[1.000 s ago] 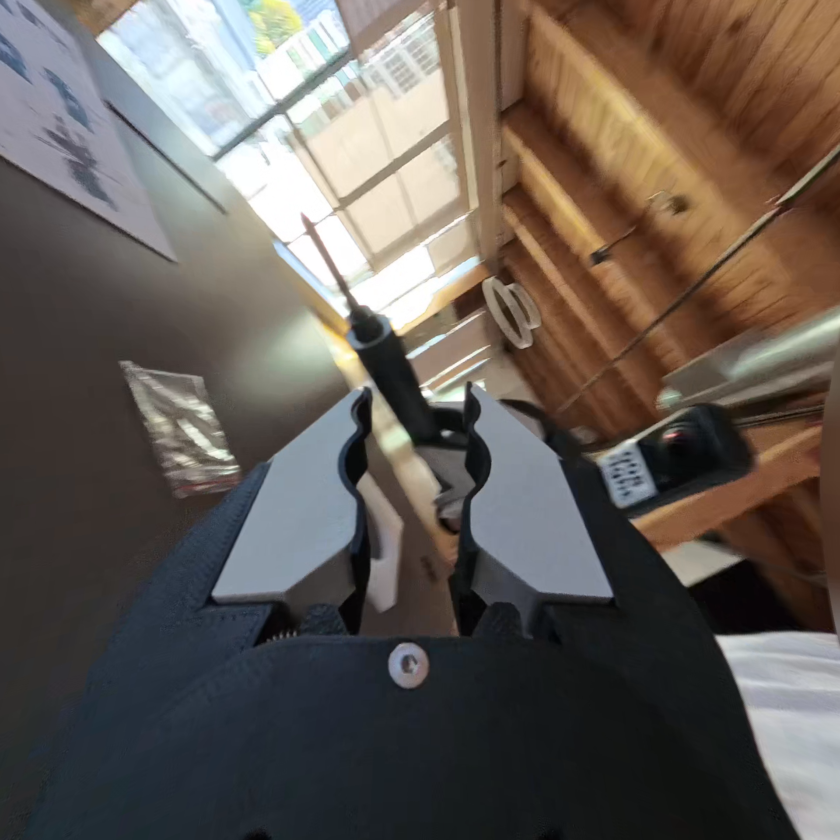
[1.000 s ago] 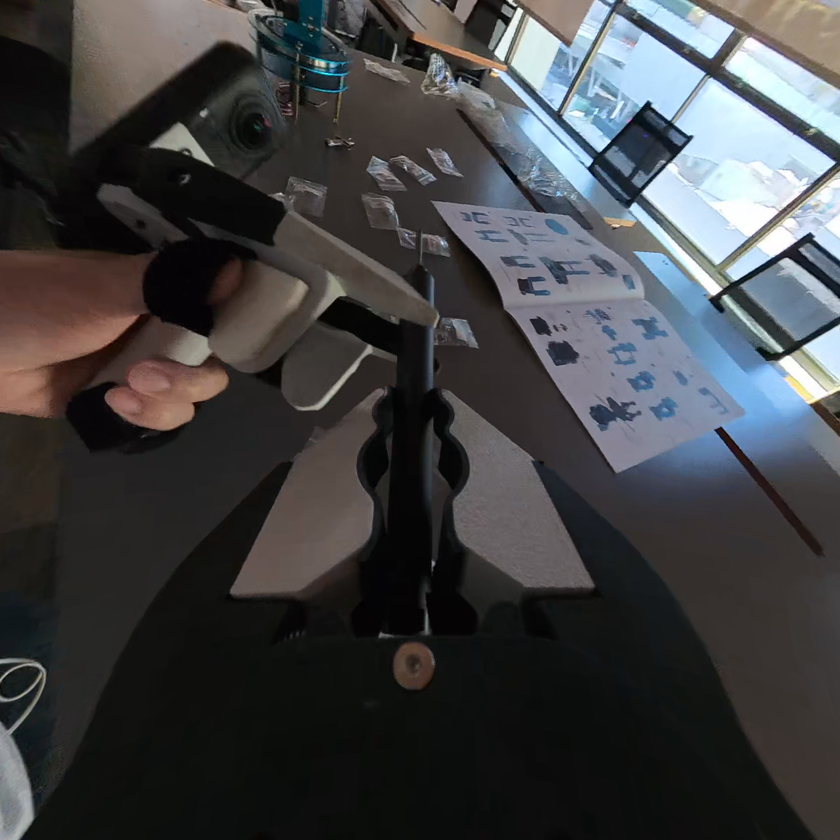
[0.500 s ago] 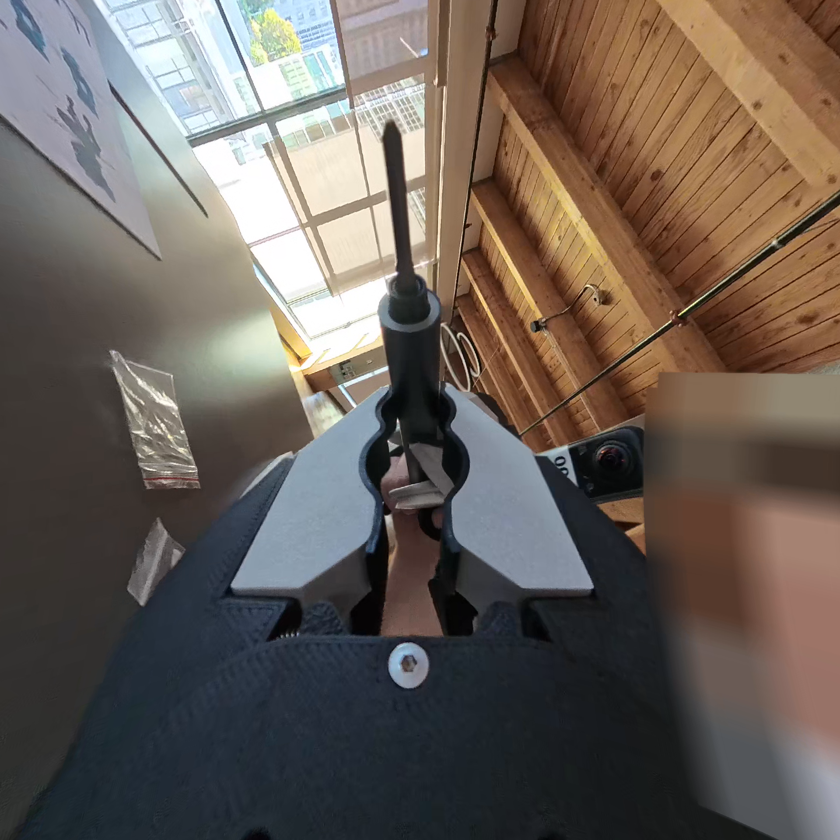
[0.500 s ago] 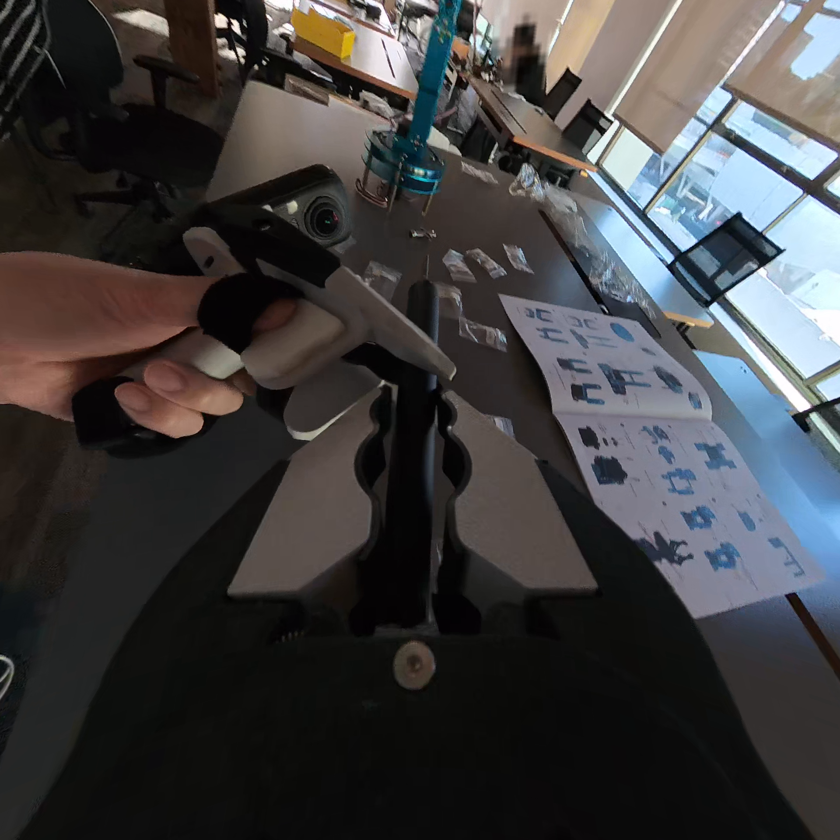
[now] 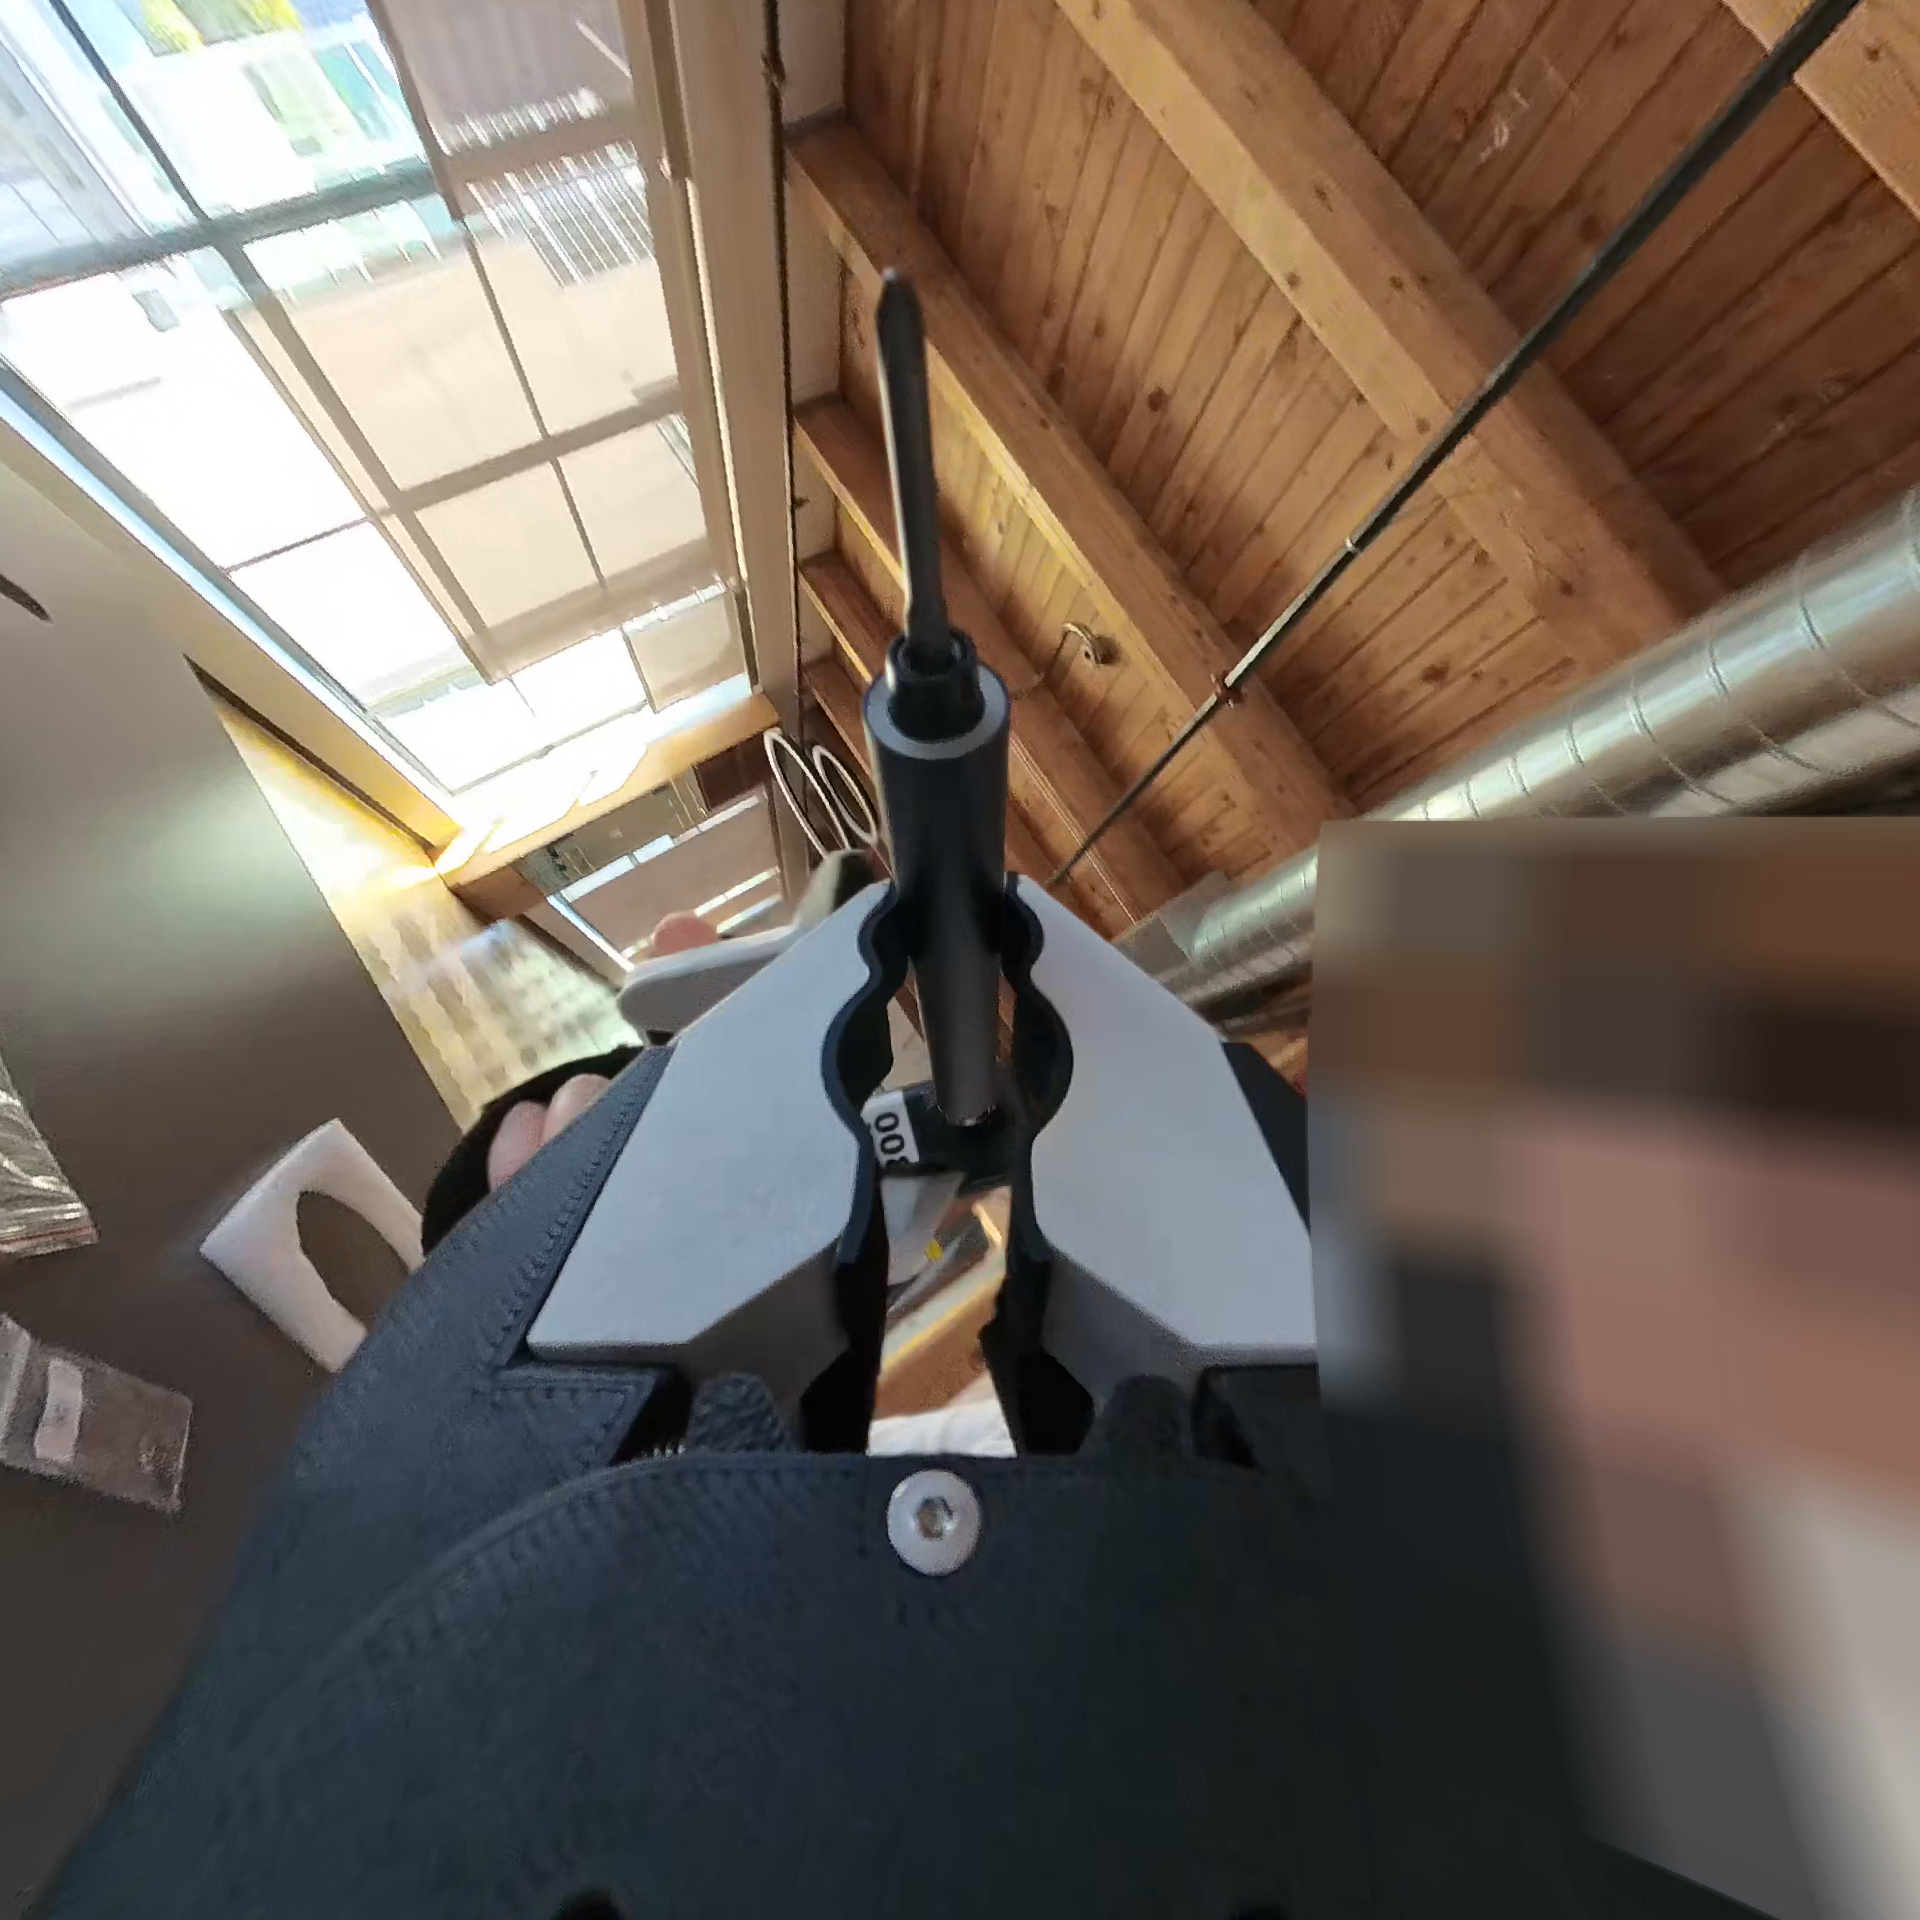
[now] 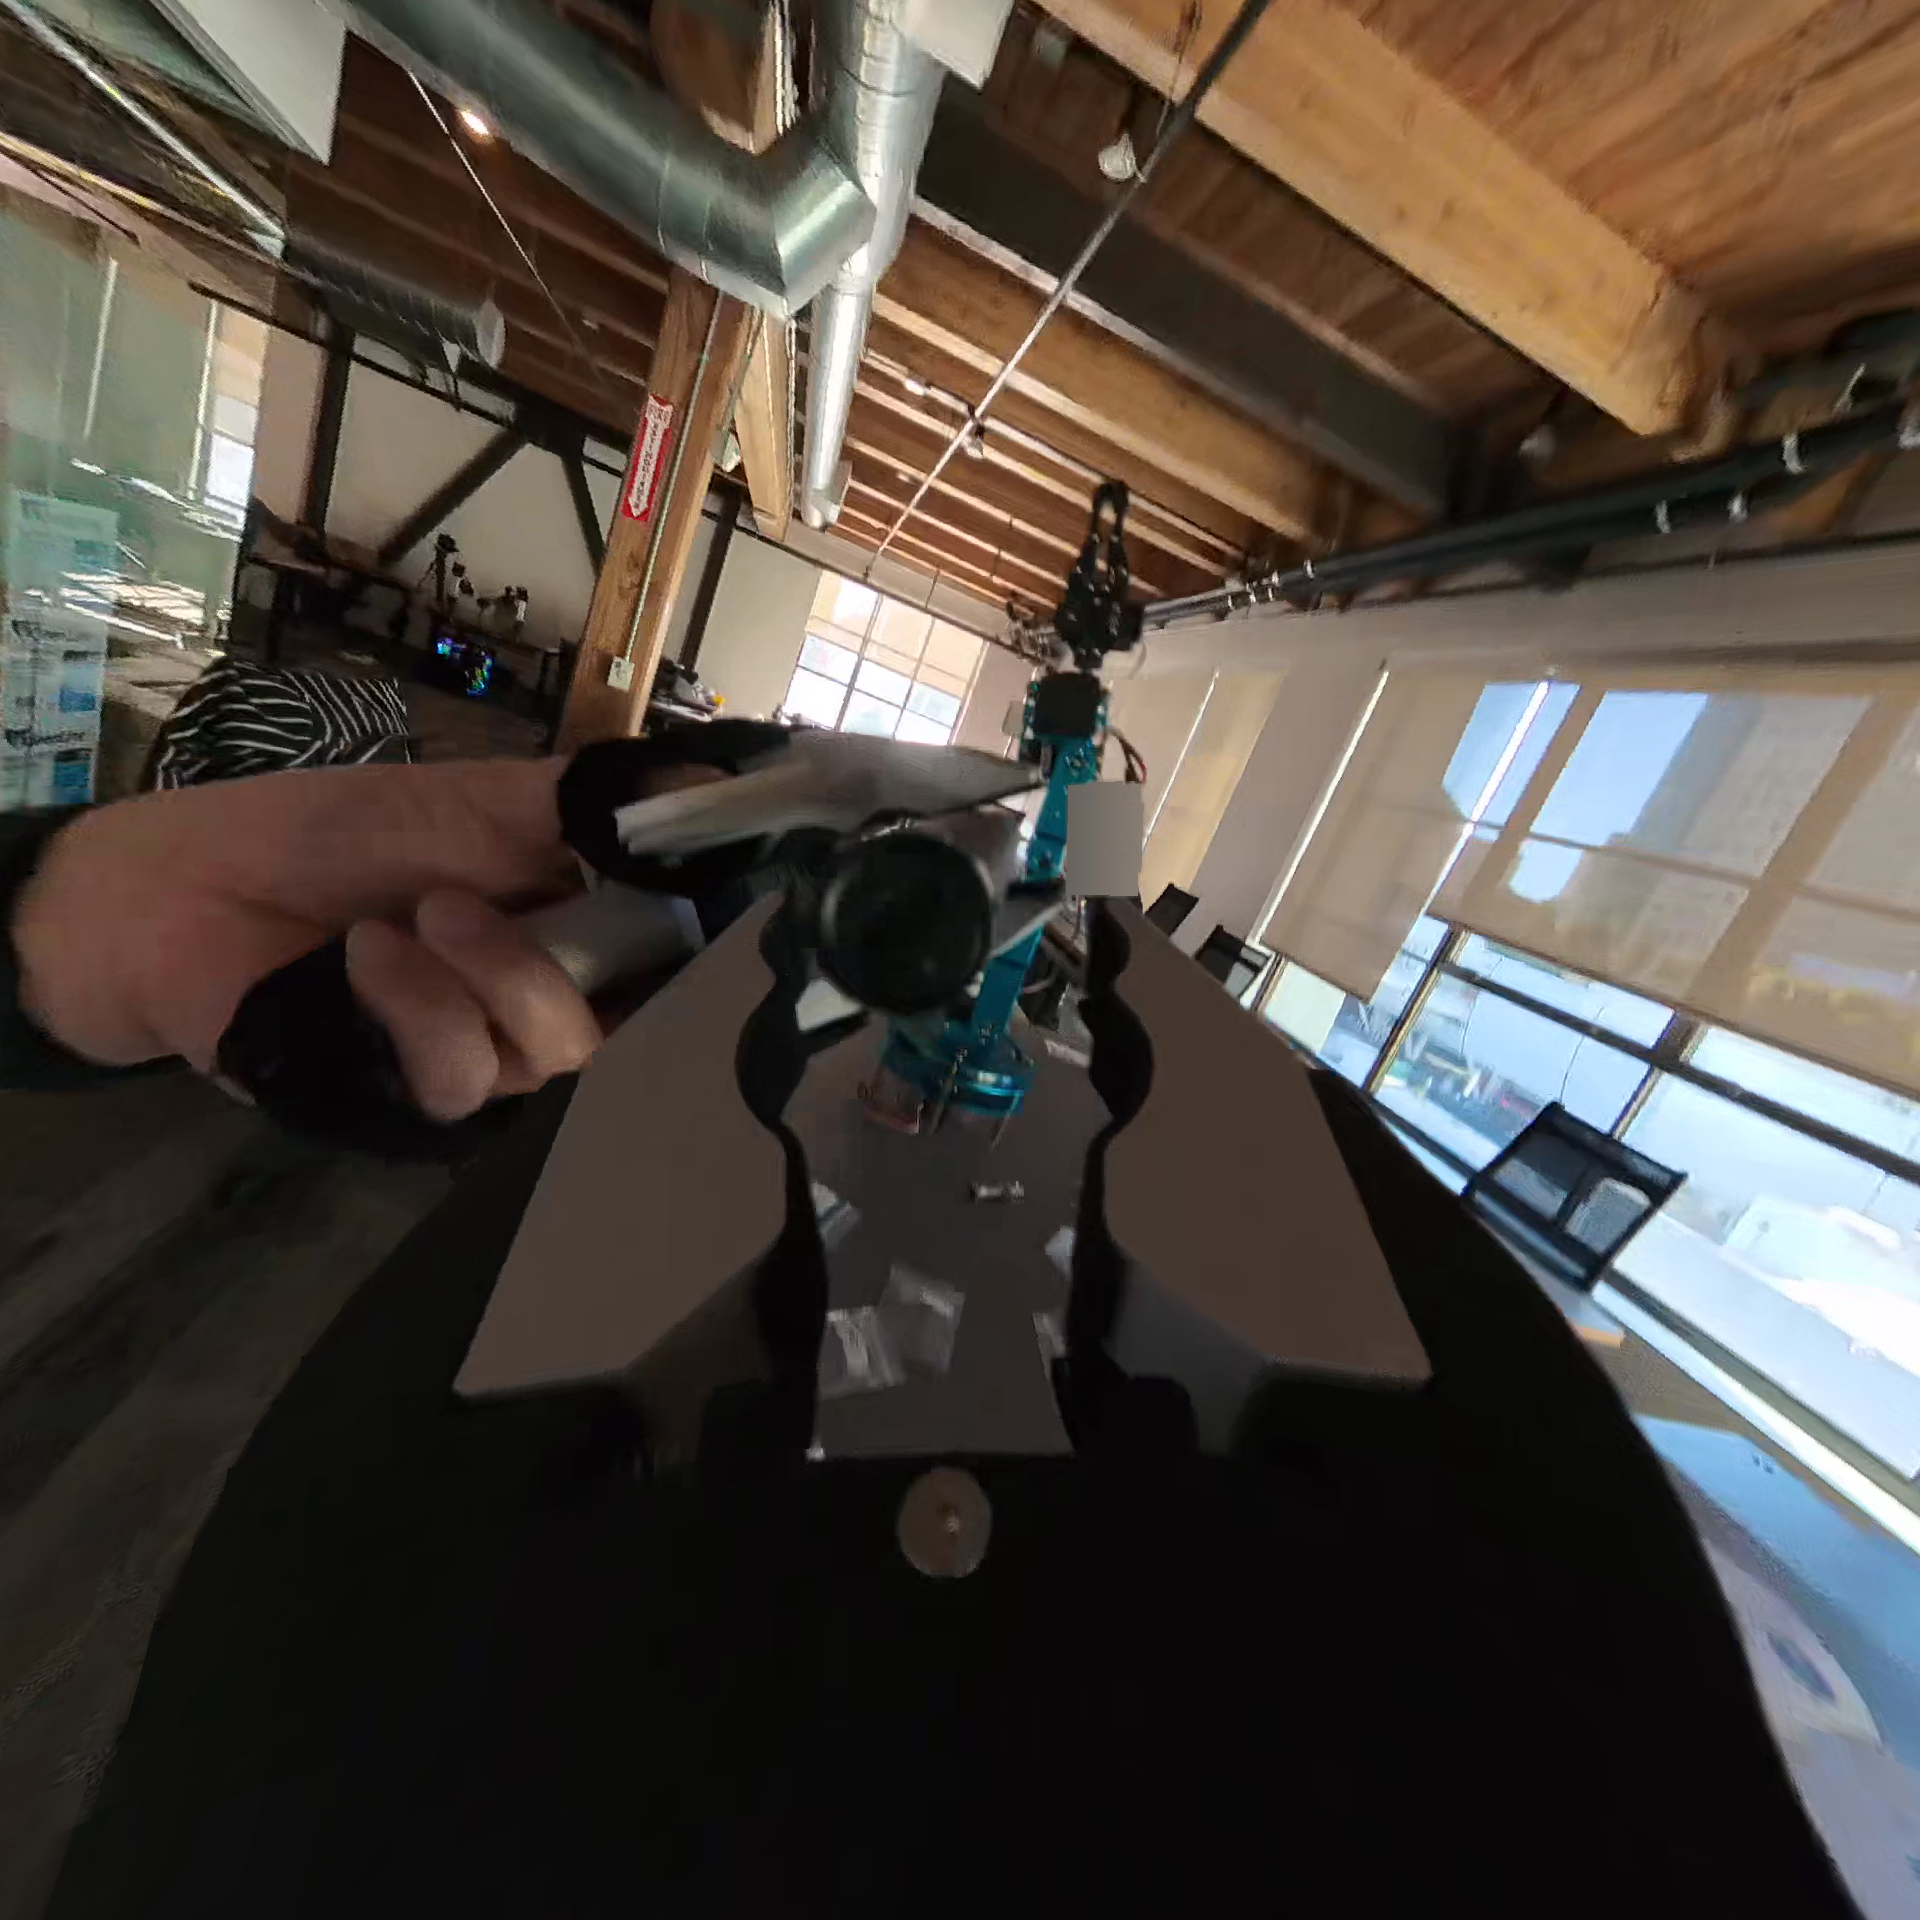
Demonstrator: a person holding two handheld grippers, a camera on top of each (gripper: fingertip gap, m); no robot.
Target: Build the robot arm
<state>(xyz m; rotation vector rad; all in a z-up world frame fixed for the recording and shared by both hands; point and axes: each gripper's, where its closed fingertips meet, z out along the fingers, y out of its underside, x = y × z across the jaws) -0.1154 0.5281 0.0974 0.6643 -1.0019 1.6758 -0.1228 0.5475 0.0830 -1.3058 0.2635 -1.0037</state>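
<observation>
A black screwdriver [image 5: 935, 810] with a thin dark shaft points up toward the wooden ceiling. My left gripper [image 5: 940, 909] is shut on its handle near the fingertips. In the right wrist view the screwdriver's round butt end [image 6: 904, 925] faces the camera, held by the left gripper's fingers [image 6: 852, 784] in a person's hand [image 6: 312, 914]. My right gripper [image 6: 940, 920] is open and empty, its jaws wide apart just behind the butt end without touching it. A hand and a white handle piece [image 5: 312, 1236] show behind my left gripper.
A dark table [image 6: 935, 1216] lies ahead with a blue robot arm [image 6: 1049, 831], several small plastic bags [image 6: 883, 1330] and a small metal part [image 6: 997, 1190]. Black chairs [image 6: 1558, 1184] stand by the windows at right. A bag [image 5: 31, 1174] lies on the table at left.
The right gripper has opened and let go of the screwdriver. The left gripper has shut on the handle and now holds it alone. Both views have tilted upward.
</observation>
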